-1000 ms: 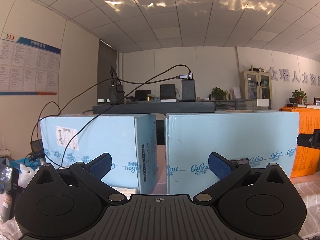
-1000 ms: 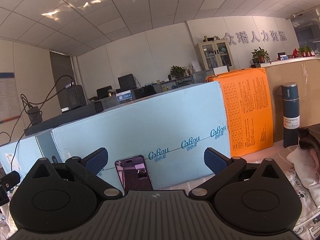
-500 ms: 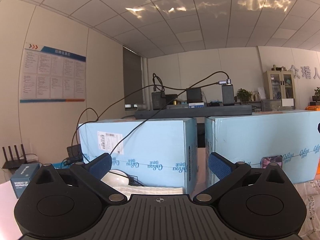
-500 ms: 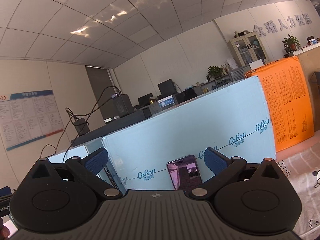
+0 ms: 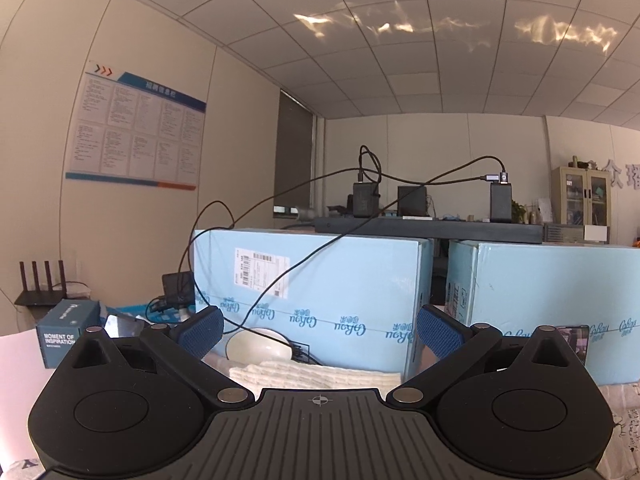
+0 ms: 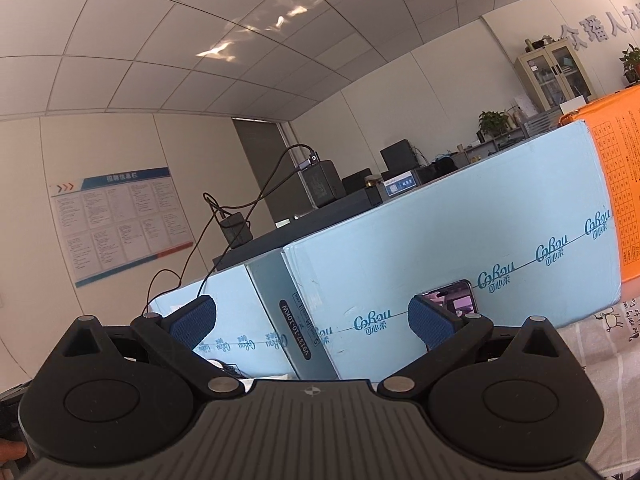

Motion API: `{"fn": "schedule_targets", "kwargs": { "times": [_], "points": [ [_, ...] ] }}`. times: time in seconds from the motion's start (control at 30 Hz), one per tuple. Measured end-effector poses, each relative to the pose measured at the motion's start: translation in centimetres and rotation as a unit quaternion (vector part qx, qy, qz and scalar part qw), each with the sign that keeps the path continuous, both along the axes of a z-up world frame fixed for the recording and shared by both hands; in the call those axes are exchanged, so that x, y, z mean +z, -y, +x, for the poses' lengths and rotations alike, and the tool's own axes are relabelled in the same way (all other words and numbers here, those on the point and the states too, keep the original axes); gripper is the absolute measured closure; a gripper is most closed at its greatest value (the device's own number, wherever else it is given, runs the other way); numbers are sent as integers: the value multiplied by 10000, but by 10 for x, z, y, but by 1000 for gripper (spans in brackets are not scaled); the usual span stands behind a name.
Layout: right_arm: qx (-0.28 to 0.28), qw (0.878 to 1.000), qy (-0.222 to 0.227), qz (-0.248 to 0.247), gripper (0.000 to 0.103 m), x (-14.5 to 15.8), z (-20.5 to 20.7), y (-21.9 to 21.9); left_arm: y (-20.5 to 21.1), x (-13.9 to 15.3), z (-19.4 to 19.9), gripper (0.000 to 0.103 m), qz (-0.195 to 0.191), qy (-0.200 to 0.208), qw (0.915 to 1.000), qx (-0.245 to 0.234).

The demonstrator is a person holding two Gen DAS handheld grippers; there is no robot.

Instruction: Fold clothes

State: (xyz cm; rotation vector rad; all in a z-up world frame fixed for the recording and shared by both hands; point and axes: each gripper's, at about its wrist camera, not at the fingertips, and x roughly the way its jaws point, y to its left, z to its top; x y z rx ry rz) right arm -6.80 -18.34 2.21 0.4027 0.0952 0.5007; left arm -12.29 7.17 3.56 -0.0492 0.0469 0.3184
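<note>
Both grippers are raised and look across the room rather than down at the table. My left gripper (image 5: 318, 330) is open with nothing between its blue pads; just beyond it lies a folded cream knitted cloth (image 5: 316, 376) in front of a white bowl (image 5: 258, 344). My right gripper (image 6: 312, 322) is open too and holds nothing. At the right of the right wrist view shows a strip of the printed white table cover (image 6: 600, 332). No other garment is in view.
Two light blue cartons (image 5: 320, 300) (image 6: 460, 248) stand across the far side, a phone (image 6: 454, 300) leaning on one. A dark shelf with chargers and cables (image 5: 428, 226) lies on top. An orange box (image 6: 620, 200) is far right; a small blue box (image 5: 66, 336) is at left.
Both views have swung to the left and tilted upward: the blue cartons slid right, the wall poster came into sight, and the cream cloth and bowl appeared. Both grippers stayed open.
</note>
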Motion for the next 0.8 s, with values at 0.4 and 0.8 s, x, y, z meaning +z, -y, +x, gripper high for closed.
{"fn": "schedule_targets", "kwargs": {
  "times": [0.4, 0.8],
  "points": [
    [515, 9975, 26, -489, 0, -17, 8, -36, -97, -45, 14, 0, -859, -19, 9963, 58],
    [1048, 9822, -161, -1549, 0, -62, 28, -115, -169, -110, 75, 0, -2596, -264, 9614, -872]
  ]
}}
